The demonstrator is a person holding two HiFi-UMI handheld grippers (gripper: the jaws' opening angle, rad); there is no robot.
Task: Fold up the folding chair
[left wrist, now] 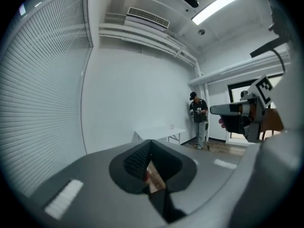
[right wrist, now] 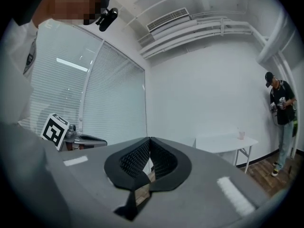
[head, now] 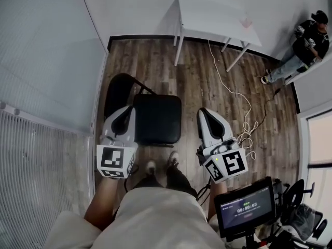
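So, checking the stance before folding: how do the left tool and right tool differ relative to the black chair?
In the head view the left tool overlaps the left seat edge of the folding chair; the right tool is over the floor, clear of the seat's right edge. The left tool's marker cube sits nearly square to the camera; the right tool's is turned at an angle. Both are shut, with nothing between their jaws.

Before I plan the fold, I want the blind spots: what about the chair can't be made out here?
1. The folding chair: in the head view its legs and hinges are hidden beneath its own seat.
2. Both gripper views: no chair shows. The left gripper and right gripper, both shut, fill the lower frame with their bodies.
3. The tablet: in the head view its text is too small.
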